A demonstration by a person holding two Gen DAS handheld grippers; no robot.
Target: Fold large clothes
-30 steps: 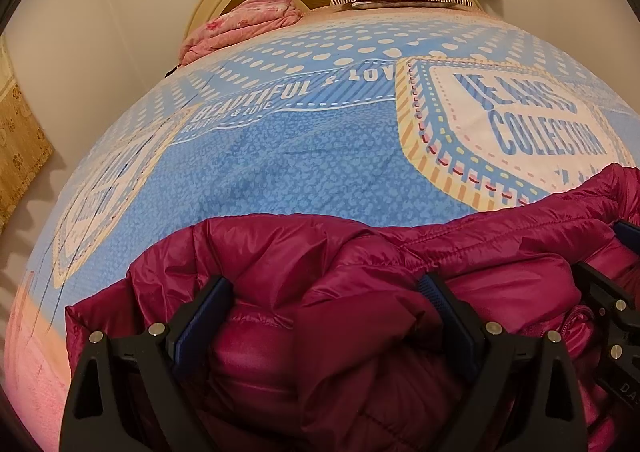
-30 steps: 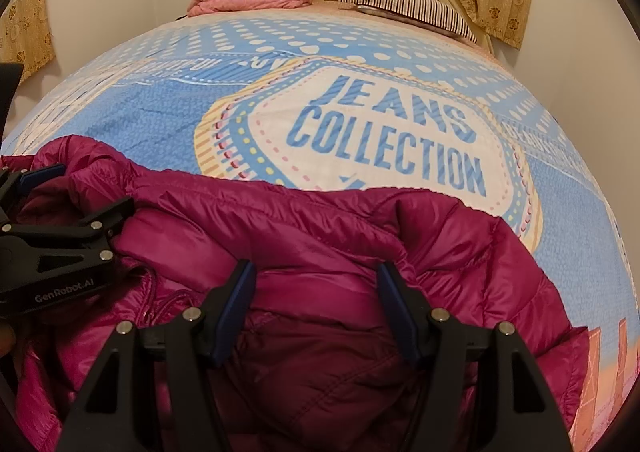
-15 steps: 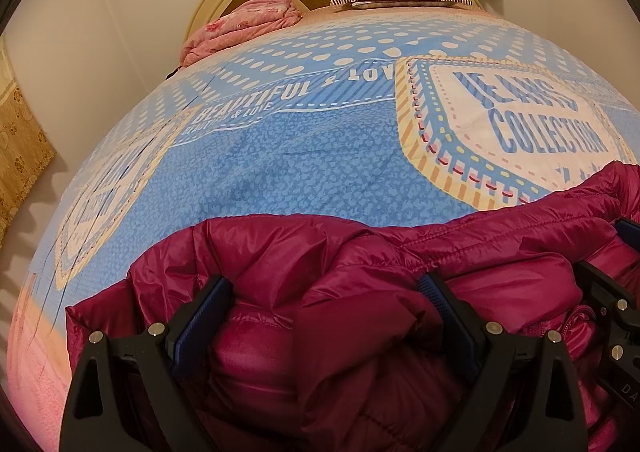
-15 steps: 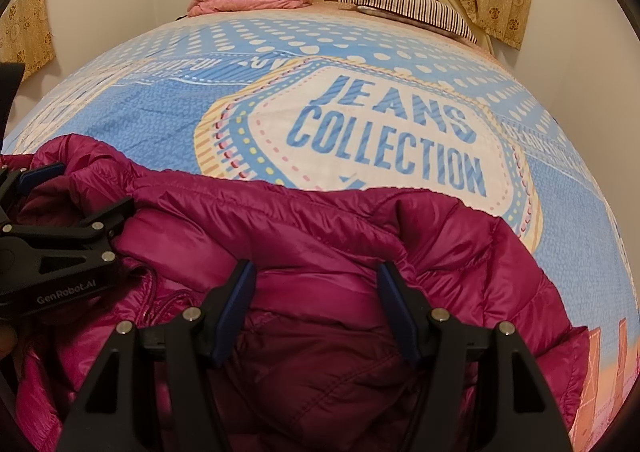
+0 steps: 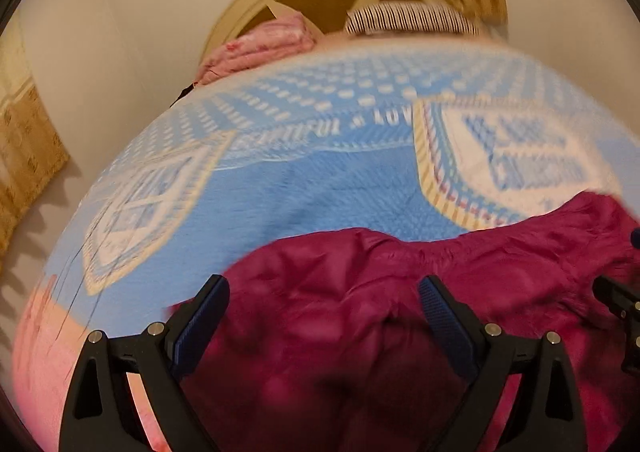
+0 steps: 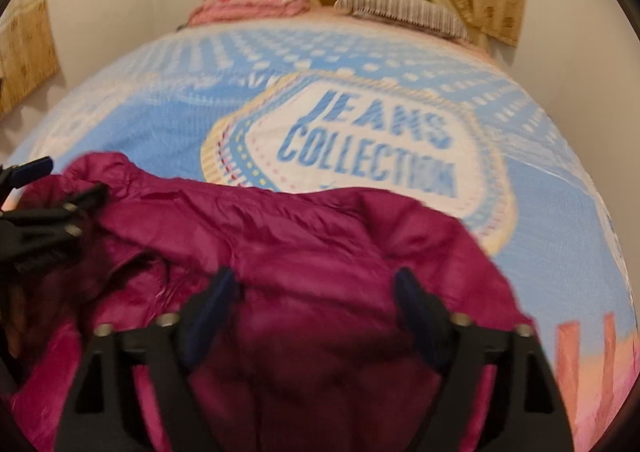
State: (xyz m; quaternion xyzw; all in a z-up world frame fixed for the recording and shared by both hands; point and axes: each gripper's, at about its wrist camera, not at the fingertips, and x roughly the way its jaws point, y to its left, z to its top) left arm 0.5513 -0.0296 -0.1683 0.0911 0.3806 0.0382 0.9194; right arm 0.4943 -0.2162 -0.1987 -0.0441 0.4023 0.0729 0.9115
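Beyond jacket [image 6: 320, 236] edge, bare bedspread [image 6: 160, 132].

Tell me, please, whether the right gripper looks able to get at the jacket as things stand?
Probably yes. The right gripper hangs right over the jacket, its jaws opening, with only fabric below and between them. The left gripper works the far side, out of its way.

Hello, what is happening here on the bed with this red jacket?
A person is folding a dark red puffer jacket on a bed with a blue printed cover, holding a gripper in each hand. The left gripper is open above the jacket's left part, its pads not pressing the fabric. The right gripper has its jaws opening, with jacket fabric showing between them. The jacket lies bunched near the foot of the bed, not yet neatly folded. The pictures are blurred.
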